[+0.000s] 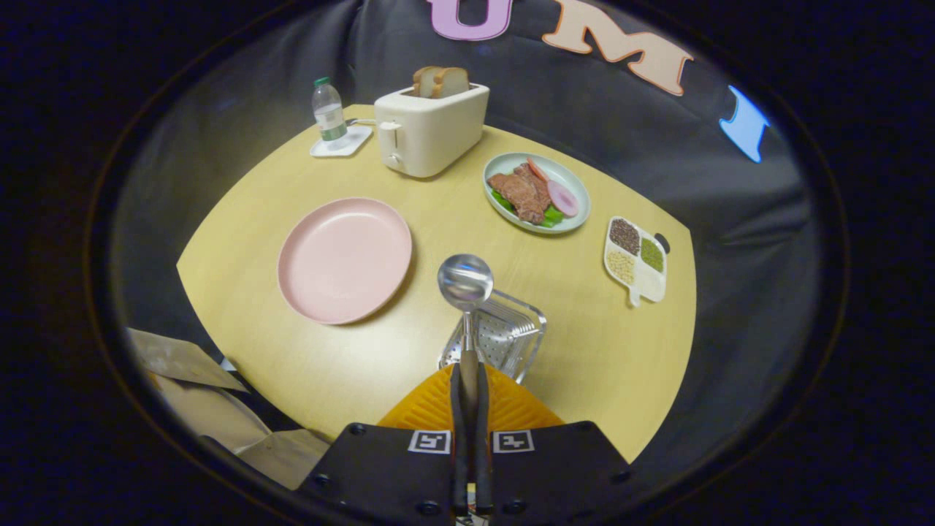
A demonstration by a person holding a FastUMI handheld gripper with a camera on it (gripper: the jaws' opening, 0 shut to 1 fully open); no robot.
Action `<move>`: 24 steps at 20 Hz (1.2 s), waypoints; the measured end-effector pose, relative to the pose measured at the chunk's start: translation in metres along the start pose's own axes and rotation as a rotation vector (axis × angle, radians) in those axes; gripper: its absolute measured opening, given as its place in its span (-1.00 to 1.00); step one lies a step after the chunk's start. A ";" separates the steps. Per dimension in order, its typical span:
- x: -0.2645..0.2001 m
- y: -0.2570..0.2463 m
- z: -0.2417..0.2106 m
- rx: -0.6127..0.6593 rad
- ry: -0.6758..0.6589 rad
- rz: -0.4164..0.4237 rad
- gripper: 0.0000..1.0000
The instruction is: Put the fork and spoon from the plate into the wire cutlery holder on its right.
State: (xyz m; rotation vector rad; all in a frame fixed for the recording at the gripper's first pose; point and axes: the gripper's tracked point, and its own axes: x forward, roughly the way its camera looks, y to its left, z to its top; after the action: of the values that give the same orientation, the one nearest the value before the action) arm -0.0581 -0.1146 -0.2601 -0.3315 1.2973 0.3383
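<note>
Gripper view first — what containers are on the table (599, 380)?

— Quite a few. The pink plate (344, 259) sits left of the fingers and ahead of them, and it is bare inside. Just ahead of the fingers stands the wire holder (504, 337), to the plate's right; its perforated inside shows, and whether any cutlery already lies in it cannot be told.

— And farther back?

— A pale green dish (537, 192) carries slices of meat, some greens and a pinkish round slice. Right of it lies a small divided tray (635, 259) with a different kind of grain or seed in each compartment. A white toaster (431, 128) at the far side has two slices of bread (440, 81) standing in its slots. Left of it, a bottle (329, 111) stands upright on a small white coaster (342, 142).

— Now the gripper (467, 394): how do its fingers stand?

— Nearly together, clamped on the handle of the spoon (465, 281). The handle runs up between them, and both fingers press on it.

— Where is the spoon's bowl?

— It rises beyond the fingertips, over the holder's near left edge, between the plate and the holder. It looks clear of the table, carried in the grip alone.

— The fork?

— It cannot be made out.
</note>
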 end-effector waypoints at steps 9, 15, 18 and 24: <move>-0.007 -0.021 -0.014 0.045 0.015 -0.018 -0.73; -0.014 -0.019 0.005 0.093 -0.080 -0.012 0.22; -0.026 -0.007 0.021 0.130 -0.169 -0.001 0.77; -0.082 0.014 0.085 0.256 -0.536 -0.018 1.00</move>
State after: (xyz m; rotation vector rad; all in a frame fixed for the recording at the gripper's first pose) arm -0.0086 -0.0707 -0.1613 -0.0272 0.7964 0.2206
